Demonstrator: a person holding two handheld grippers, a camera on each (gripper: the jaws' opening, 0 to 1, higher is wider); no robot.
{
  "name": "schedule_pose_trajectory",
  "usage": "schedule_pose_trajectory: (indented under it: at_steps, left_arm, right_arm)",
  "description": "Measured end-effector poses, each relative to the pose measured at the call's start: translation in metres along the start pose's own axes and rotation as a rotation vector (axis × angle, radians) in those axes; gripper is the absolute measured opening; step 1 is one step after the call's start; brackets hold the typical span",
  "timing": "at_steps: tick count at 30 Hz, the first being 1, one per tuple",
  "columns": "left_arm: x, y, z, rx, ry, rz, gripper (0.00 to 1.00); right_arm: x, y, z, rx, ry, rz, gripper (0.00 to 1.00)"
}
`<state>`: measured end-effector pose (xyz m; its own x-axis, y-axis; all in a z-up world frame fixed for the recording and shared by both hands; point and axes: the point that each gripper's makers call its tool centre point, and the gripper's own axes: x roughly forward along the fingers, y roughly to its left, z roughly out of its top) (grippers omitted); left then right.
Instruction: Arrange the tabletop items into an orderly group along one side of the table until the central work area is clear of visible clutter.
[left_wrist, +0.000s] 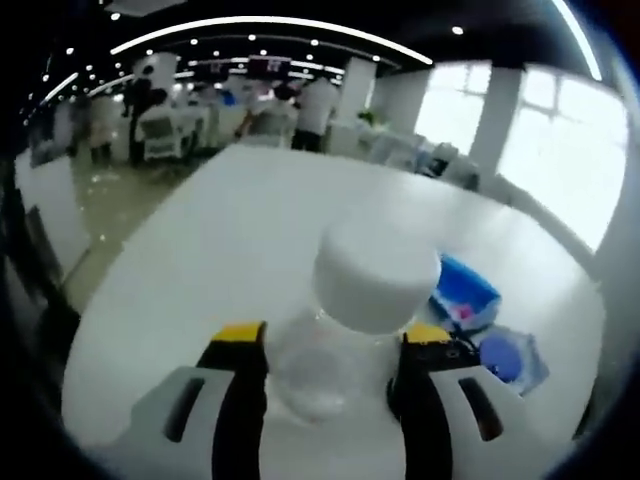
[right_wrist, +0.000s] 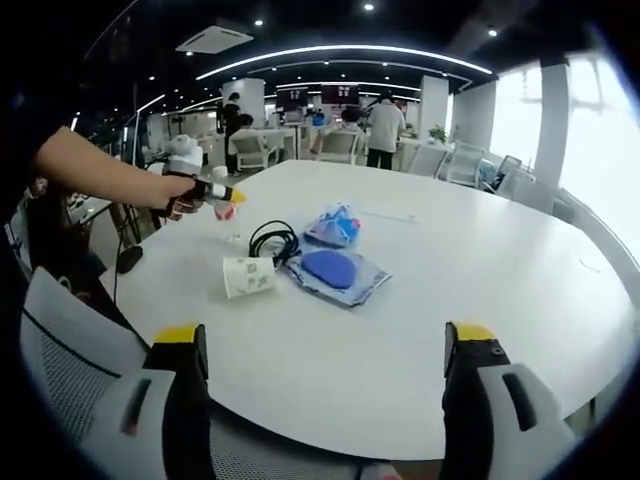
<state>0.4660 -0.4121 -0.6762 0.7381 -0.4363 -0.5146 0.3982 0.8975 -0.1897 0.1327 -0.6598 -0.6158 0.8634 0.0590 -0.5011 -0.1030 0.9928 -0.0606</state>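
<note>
My left gripper (left_wrist: 335, 345) is shut on a clear plastic bottle (left_wrist: 320, 365) with a wide white cap (left_wrist: 375, 275), held just above the white table (left_wrist: 220, 240). To its right lie a blue packet (left_wrist: 465, 295) and a blue round pad in a clear bag (left_wrist: 510, 358). In the right gripper view, my right gripper (right_wrist: 325, 345) stands open over the table's near edge, nothing between its jaws. Ahead lie a tipped paper cup (right_wrist: 248, 277), a coiled black cable (right_wrist: 272, 240), the blue packet (right_wrist: 335, 225) and the bagged blue pad (right_wrist: 335, 270). A person's arm holds the left gripper (right_wrist: 215, 192) at the far left.
A mesh office chair (right_wrist: 70, 380) stands at the near edge under my right gripper. The white table (right_wrist: 470, 260) has wide bare room to the right and far side. Other tables, chairs and people fill the room behind.
</note>
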Motion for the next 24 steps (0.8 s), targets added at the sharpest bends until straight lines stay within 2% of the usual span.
schedule_pose_trajectory:
  at_steps: [13,24]
  left_arm:
    - [-0.0004,-0.0029,0.0005,0.169,0.057,-0.213,0.47]
    - [-0.0007,-0.0071,-0.0035,0.276,0.145,-0.371,0.48]
  right_arm:
    - [0.0014,0.0039,-0.001,0.007,0.006,0.021,0.98]
    - [0.001,0.0044,-0.0014,0.007,0.008,0.024,0.98]
